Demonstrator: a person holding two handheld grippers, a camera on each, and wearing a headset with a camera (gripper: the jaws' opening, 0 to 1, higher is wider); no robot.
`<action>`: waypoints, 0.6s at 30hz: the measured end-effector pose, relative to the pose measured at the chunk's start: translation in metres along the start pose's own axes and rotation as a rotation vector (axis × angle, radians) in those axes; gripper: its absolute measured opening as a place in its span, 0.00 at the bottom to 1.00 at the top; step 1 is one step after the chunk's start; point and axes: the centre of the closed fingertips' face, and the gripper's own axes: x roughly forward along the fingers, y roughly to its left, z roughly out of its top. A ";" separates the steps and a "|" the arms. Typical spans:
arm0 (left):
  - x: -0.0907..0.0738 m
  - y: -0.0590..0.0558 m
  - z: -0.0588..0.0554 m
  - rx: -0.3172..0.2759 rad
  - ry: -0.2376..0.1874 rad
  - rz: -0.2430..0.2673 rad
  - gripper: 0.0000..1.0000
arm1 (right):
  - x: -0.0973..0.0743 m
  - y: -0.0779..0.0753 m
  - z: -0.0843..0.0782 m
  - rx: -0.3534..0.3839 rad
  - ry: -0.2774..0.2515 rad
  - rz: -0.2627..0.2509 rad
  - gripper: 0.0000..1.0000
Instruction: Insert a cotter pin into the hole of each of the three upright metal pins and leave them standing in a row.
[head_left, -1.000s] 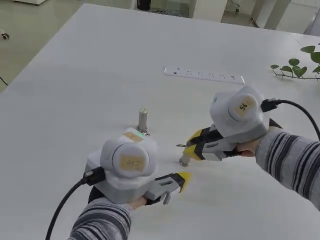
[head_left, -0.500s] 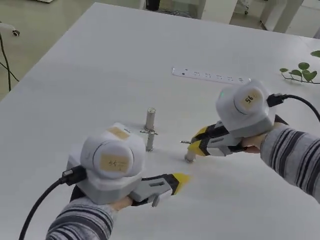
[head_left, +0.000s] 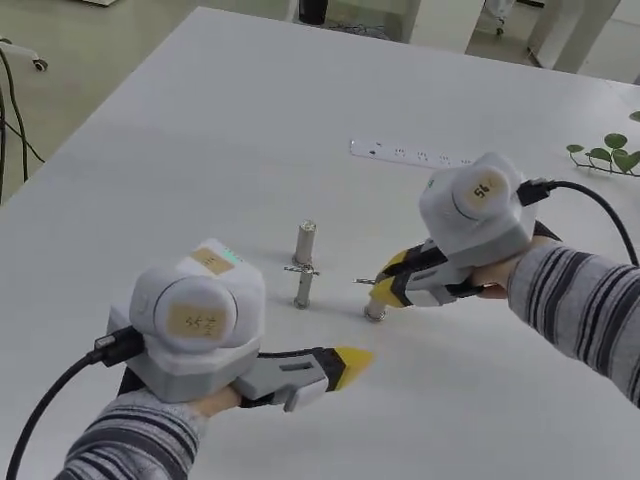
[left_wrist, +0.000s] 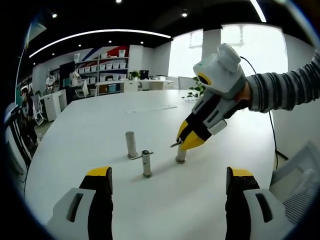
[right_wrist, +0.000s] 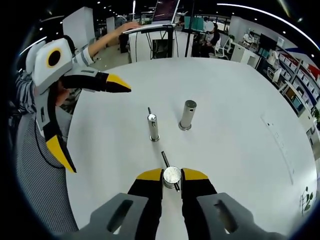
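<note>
Three upright metal pins stand in a loose row on the white table (head_left: 200, 130). The far pin (head_left: 304, 242) has a bare hole. A cotter pin runs through the middle pin (head_left: 303, 286). My right gripper (head_left: 384, 291) hovers just over the near-right pin (head_left: 375, 310), shut on a cotter pin (head_left: 362, 282) whose tip pokes out to the left. In the right gripper view that cotter pin (right_wrist: 165, 159) lies across the pin's round top (right_wrist: 172, 176) between the jaws. My left gripper (head_left: 347, 359) is open, low and short of the pins, holding nothing.
A white power strip (head_left: 415, 156) lies at the far side of the table. Green plant leaves (head_left: 610, 158) trail in at the right edge. Black cables hang from both grippers.
My left gripper has drawn back toward me, uncovering the middle pin with its cotter pin. The right gripper stays at the near-right pin with the cotter pin. The head camera has shifted.
</note>
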 end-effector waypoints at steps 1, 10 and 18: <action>0.000 0.000 0.000 0.002 0.001 0.001 0.95 | 0.000 0.000 0.000 0.001 0.001 0.000 0.08; 0.000 0.000 0.009 0.028 -0.024 0.001 0.99 | 0.002 -0.002 0.003 -0.006 -0.015 0.018 0.08; -0.001 0.005 0.004 0.035 0.001 0.021 0.99 | 0.002 -0.003 0.001 -0.012 0.006 0.022 0.09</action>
